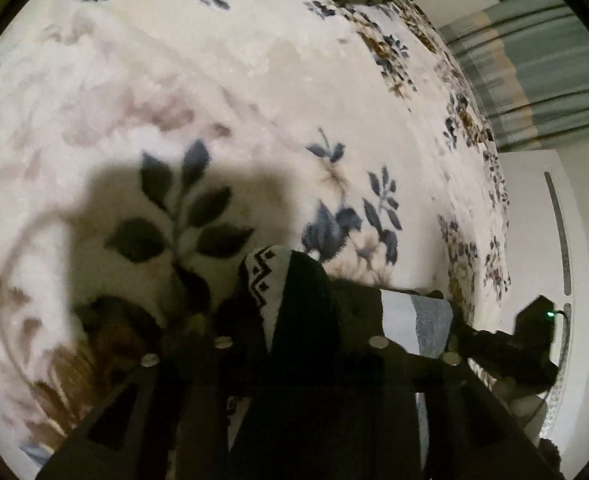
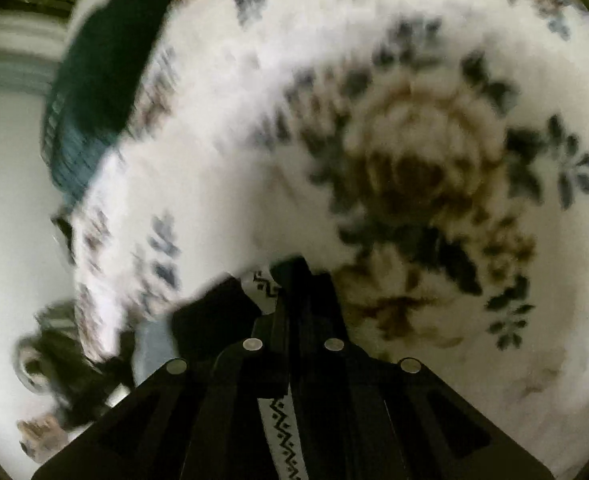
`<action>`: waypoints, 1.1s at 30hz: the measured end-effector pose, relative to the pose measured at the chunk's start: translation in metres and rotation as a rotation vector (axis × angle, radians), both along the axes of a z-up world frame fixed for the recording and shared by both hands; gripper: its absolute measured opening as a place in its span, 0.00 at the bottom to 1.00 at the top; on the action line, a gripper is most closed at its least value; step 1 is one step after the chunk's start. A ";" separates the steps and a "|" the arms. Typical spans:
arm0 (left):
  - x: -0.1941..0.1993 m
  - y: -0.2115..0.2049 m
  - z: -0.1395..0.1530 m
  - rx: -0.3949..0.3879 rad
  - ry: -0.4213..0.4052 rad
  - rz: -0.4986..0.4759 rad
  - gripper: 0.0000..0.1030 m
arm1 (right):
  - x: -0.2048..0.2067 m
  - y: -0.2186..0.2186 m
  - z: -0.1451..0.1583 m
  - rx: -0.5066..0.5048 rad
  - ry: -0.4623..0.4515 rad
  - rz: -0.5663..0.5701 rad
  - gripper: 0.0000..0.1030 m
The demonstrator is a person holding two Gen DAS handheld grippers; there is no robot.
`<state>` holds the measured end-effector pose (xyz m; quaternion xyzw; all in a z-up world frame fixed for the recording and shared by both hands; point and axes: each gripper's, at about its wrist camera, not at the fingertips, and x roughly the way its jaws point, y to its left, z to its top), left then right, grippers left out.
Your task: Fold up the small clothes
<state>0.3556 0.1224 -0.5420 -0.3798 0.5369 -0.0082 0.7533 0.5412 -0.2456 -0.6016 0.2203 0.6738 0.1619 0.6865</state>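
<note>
A floral blanket (image 1: 254, 92) in cream, blue and brown fills both views, with a dark green bundle (image 2: 106, 60) lying at its far edge. On the blanket's near part lies a small dark garment (image 1: 294, 320) with a white band of black zigzag pattern, bunched up between the two tools. The left gripper (image 1: 298, 344) is closed on its black-and-white fold, while the right gripper (image 2: 294, 304) has its jaws pinched tight over the patterned band.
</note>
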 end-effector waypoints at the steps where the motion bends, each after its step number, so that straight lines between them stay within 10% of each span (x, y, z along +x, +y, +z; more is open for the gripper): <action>1: -0.003 0.001 0.006 0.007 -0.002 -0.012 0.36 | 0.000 -0.005 0.000 0.011 0.023 -0.013 0.10; 4: -0.022 0.002 0.024 0.055 -0.013 -0.033 0.45 | -0.019 -0.034 0.023 0.013 0.024 -0.070 0.38; 10: -0.087 -0.002 0.041 0.075 0.036 -0.005 0.62 | -0.115 -0.085 0.050 0.004 0.147 -0.150 0.40; 17: -0.137 -0.020 0.022 0.041 0.153 0.023 0.62 | -0.195 -0.083 0.001 0.166 0.362 -0.336 0.40; 20: -0.136 -0.025 0.021 0.047 0.145 0.020 0.62 | -0.200 -0.075 0.001 0.160 0.293 -0.377 0.12; 27: -0.126 -0.021 0.024 0.039 0.089 0.030 0.62 | -0.201 -0.081 0.003 0.020 0.267 -0.281 0.10; 30: -0.117 -0.016 0.025 0.013 0.013 0.033 0.62 | -0.187 -0.070 0.010 0.036 0.227 -0.133 0.31; 32: -0.107 -0.012 0.021 -0.020 -0.040 0.021 0.62 | -0.175 -0.073 0.020 0.102 0.158 -0.094 0.77; 33: -0.102 -0.012 0.016 -0.042 -0.054 0.010 0.62 | -0.168 -0.076 0.018 0.133 0.146 -0.087 0.84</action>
